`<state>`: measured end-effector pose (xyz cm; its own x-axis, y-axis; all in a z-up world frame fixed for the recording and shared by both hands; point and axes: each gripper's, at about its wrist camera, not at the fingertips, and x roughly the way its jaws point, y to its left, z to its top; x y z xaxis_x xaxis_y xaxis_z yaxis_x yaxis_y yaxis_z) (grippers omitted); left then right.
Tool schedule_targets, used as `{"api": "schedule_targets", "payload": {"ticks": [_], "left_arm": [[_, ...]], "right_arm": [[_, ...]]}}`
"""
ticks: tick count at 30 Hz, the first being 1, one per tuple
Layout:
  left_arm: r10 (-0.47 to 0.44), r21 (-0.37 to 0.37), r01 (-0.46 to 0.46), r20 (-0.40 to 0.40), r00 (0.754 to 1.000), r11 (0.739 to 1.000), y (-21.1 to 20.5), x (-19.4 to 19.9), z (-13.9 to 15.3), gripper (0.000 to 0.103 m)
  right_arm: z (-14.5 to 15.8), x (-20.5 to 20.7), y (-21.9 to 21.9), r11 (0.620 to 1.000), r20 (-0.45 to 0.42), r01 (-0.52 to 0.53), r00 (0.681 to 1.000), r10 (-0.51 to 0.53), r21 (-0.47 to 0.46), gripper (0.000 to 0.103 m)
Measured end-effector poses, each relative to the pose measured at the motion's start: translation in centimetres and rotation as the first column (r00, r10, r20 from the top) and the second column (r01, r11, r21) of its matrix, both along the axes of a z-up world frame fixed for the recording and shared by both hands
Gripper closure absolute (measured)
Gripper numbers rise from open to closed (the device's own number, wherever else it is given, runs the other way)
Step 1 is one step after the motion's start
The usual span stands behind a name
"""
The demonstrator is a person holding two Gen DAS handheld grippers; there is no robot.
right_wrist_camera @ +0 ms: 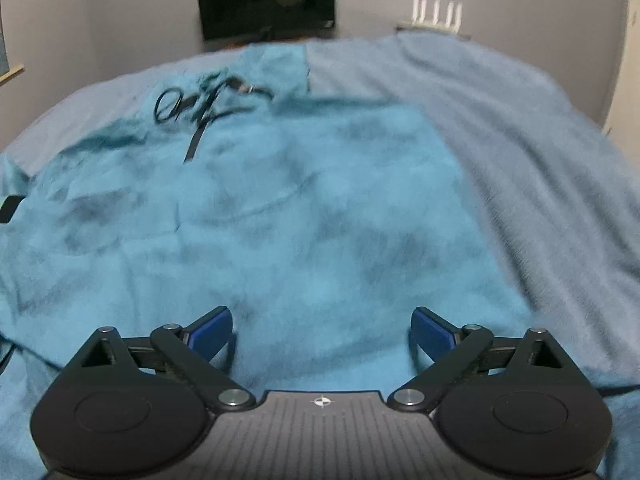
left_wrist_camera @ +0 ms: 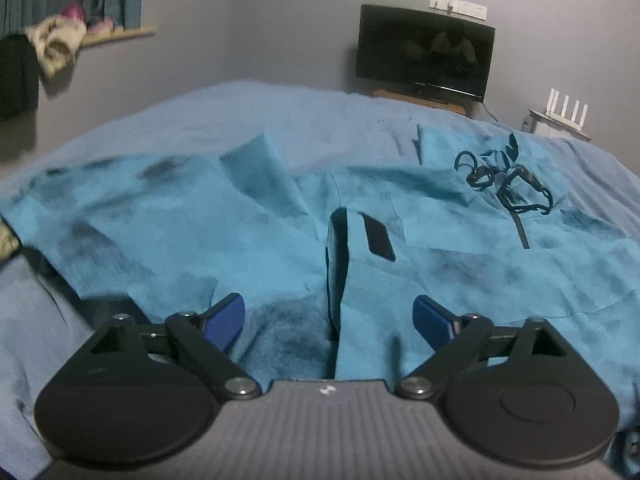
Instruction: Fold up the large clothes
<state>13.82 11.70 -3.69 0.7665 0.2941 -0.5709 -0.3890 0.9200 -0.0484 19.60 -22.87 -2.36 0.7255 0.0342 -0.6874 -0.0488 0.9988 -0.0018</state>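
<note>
A large teal garment [left_wrist_camera: 460, 264] with dark mottling lies spread on a bed; a black drawstring [left_wrist_camera: 504, 184] curls near its far end. My left gripper [left_wrist_camera: 329, 318] hovers open over a raised fold of the cloth [left_wrist_camera: 360, 280] that bears a black patch [left_wrist_camera: 379, 238]; the blue pads [left_wrist_camera: 226, 320] do not press on it. In the right wrist view the same garment [right_wrist_camera: 300, 220] fills the middle, its drawstring [right_wrist_camera: 200, 108] at the far left. My right gripper [right_wrist_camera: 322, 332] stands open just above flat cloth, nothing pinched between its pads [right_wrist_camera: 434, 332].
A blue-grey bedspread [right_wrist_camera: 520, 140] covers the bed beyond and right of the garment. A dark TV [left_wrist_camera: 424, 52] hangs on the far wall, a white router [left_wrist_camera: 568, 110] on a shelf beside it. Curtains and a shelf with bundled items [left_wrist_camera: 60, 40] are at the left.
</note>
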Motion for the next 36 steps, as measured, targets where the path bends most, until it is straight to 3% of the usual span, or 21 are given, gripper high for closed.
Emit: {"api": "schedule_targets", "payload": {"ticks": [7,17,24,28,30,32,34,36], "left_arm": [[-0.064,0.12,0.065,-0.008,0.998,0.991,-2.0,0.3,0.4,0.005],[-0.138,0.072,0.137,0.011,0.99,0.988,-2.5,0.3,1.0,0.005],[-0.177,0.116,0.163,0.117,0.977,0.98,0.1,-0.9,5.2,0.005],[-0.013,0.068,0.005,0.124,0.992,0.998,6.1,-1.0,6.1,0.005],[0.107,0.054,-0.113,0.101,0.989,0.992,9.6,-0.9,5.6,0.005],[0.233,0.1,-0.241,0.077,0.969,0.965,13.0,-1.0,4.6,0.005],[0.361,0.166,-0.363,0.045,0.931,0.917,16.2,-1.1,3.0,0.005],[0.437,0.153,-0.435,0.024,0.899,0.887,19.3,-1.5,1.4,0.005]], "right_arm": [[2.5,-1.9,0.7,1.0,0.238,-0.01,0.971,0.013,-0.016,0.001],[3.1,-2.1,1.8,0.995,0.282,-0.094,0.956,0.083,0.024,0.001],[3.0,-2.6,2.6,0.987,0.265,-0.145,0.956,0.123,0.065,0.0],[2.8,-2.5,2.9,0.98,0.246,-0.177,0.957,0.151,0.087,0.0],[2.8,-2.6,3.2,0.979,0.242,-0.189,0.956,0.165,0.081,0.0],[2.8,-2.8,3.4,0.976,0.239,-0.204,0.954,0.181,0.075,0.0],[2.8,-3.0,3.7,0.972,0.234,-0.224,0.951,0.202,0.068,0.0],[2.7,-3.0,4.1,0.969,0.229,-0.241,0.948,0.223,0.056,0.0]]}}
